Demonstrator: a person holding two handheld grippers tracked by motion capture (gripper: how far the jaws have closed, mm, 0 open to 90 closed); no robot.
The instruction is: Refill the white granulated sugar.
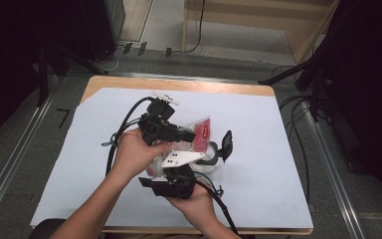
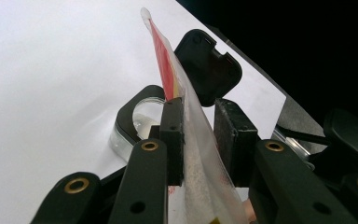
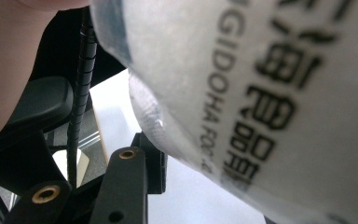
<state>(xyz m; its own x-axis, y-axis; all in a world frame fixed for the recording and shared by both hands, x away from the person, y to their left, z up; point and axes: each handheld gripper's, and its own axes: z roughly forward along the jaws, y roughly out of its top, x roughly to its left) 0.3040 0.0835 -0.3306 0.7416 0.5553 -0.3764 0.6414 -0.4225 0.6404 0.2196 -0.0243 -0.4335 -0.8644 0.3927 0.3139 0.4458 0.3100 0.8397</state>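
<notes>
High view: both hand-held grippers met mid-table over a clear pouch; left hand-held gripper pointed right, container just below-right.

Left gripper view: jaws clamped the pouch, long axis running up and away toward the container and its black lid.

Right gripper view: right hand-held gripper sat beneath the pouch; grip unclear.

Wooden table, white sheet, grey floor

Both grippers close together — jaws part-closed.
</notes>
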